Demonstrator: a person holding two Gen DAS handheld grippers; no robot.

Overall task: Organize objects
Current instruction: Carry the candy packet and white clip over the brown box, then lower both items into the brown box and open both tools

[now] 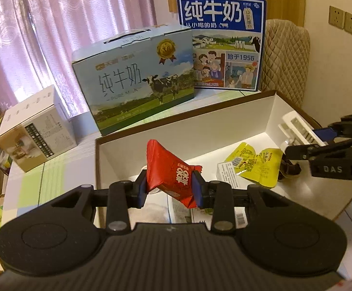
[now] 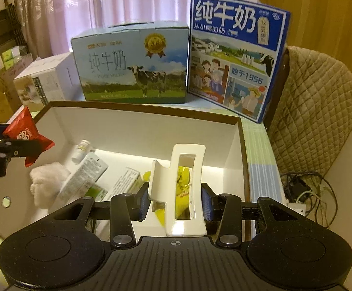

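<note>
Left gripper (image 1: 170, 186) pinching a red packet (image 1: 168, 172) across its middle, holding it up over the near left part of the white box (image 1: 270, 111); packet looking light, crinkly and soft, its foil bulging above and below the pads, probably slippery and liable to twist or slide out if squeezed loosely, so gripping across the flat sealed body seeming better than at a fringed end. Right gripper (image 2: 174, 200) clamping a white clip (image 2: 183, 189) by its two sides, carrying it above the near right of the box; clip looking stiff, smooth, glossy plastic, light but hard, likely to skate between the pads unless held square on its broad flanks, and possibly springing open if pressed at the wrong end. Lying loose on the box floor: a yellow packet (image 1: 258, 163) to the right, a small carton (image 2: 84, 177), a white bottle (image 2: 80, 150) toward the far left, and a white fluffy wad (image 2: 46, 181) near the left wall. Standing beyond the far wall on the table: two milk cases (image 1: 137, 77) and a smaller carton (image 1: 35, 128) further left.
</note>
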